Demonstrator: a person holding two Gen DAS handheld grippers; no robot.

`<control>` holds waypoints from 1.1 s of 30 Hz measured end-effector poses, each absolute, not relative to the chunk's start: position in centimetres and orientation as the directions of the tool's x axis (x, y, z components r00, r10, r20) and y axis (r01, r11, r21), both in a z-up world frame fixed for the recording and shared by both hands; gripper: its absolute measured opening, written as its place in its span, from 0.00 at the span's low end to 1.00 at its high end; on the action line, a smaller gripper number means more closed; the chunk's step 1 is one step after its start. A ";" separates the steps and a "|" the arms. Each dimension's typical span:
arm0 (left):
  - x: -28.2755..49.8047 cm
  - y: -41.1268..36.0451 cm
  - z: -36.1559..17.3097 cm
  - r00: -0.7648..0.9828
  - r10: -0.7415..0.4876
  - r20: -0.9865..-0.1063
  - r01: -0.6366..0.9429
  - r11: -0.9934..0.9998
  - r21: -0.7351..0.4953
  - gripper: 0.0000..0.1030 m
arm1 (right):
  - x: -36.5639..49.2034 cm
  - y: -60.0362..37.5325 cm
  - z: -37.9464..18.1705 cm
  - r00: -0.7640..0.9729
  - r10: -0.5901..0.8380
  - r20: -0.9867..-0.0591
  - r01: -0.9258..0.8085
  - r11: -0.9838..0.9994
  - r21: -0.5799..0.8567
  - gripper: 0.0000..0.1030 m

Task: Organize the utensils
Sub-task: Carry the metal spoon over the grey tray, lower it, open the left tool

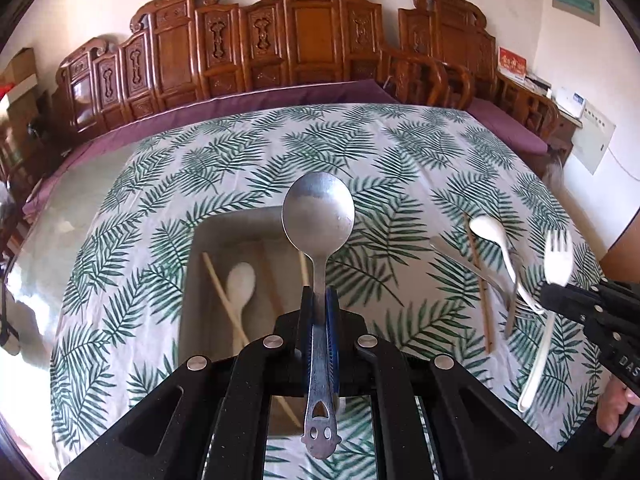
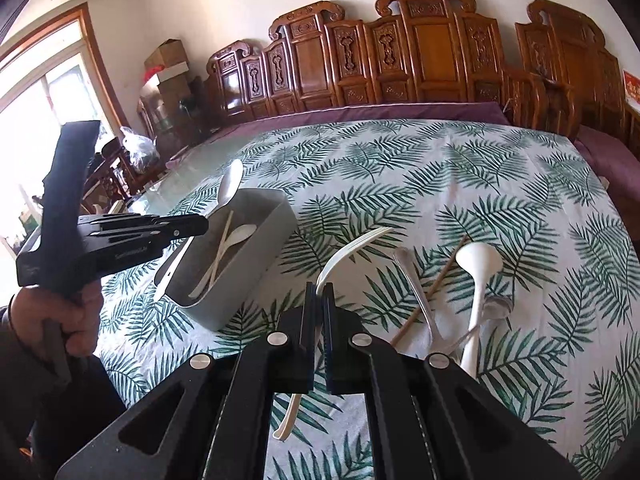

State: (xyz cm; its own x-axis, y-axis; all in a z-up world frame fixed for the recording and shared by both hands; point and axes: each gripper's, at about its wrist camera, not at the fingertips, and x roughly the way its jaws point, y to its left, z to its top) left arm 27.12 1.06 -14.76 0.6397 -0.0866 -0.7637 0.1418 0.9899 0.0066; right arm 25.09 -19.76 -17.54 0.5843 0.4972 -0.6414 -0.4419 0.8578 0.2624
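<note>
My left gripper (image 1: pixel 320 294) is shut on a metal spoon (image 1: pixel 319 216) and holds it bowl-up above the grey tray (image 1: pixel 236 224). The tray holds a white spoon (image 1: pixel 240 280) and chopsticks (image 1: pixel 224 300). My right gripper (image 2: pixel 319 292) is shut on a white plastic fork (image 2: pixel 352 248), lifted above the cloth. The right gripper also shows in the left wrist view (image 1: pixel 550 298) with the fork (image 1: pixel 558 258). On the cloth lie a white spoon (image 2: pixel 478 276), a single chopstick (image 2: pixel 430 292) and a metal fork (image 2: pixel 416 292). The left gripper (image 2: pixel 202 226) and its spoon (image 2: pixel 230 186) show over the tray (image 2: pixel 256 272).
The table carries a palm-leaf tablecloth (image 1: pixel 360 140) with bare glass at its left edge (image 1: pixel 60 248). A carved wooden bench with a purple cushion (image 1: pixel 280 92) runs behind the table. A hand (image 2: pixel 76 320) holds the left gripper at the table's left.
</note>
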 end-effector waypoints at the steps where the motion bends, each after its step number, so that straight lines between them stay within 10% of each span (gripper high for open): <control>1: 27.4 1.5 -14.9 0.642 -0.087 -0.762 0.137 0.991 0.003 0.05 | 25.2 -19.3 -17.4 0.584 0.496 -0.642 -0.447 0.857 0.256 0.04; 33: 30.8 6.9 -20.9 0.544 -0.076 -0.835 0.093 0.995 -0.030 0.05 | 27.8 -12.4 -17.2 0.554 0.463 -0.692 -0.489 0.854 0.180 0.04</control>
State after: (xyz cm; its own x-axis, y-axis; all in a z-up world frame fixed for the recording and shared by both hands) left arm 30.76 6.88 -20.89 0.5443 -0.0758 -0.8355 0.0931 0.9952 -0.0297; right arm 27.81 -12.36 -17.21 0.5538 0.4628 -0.6922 -0.4888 0.8537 0.1797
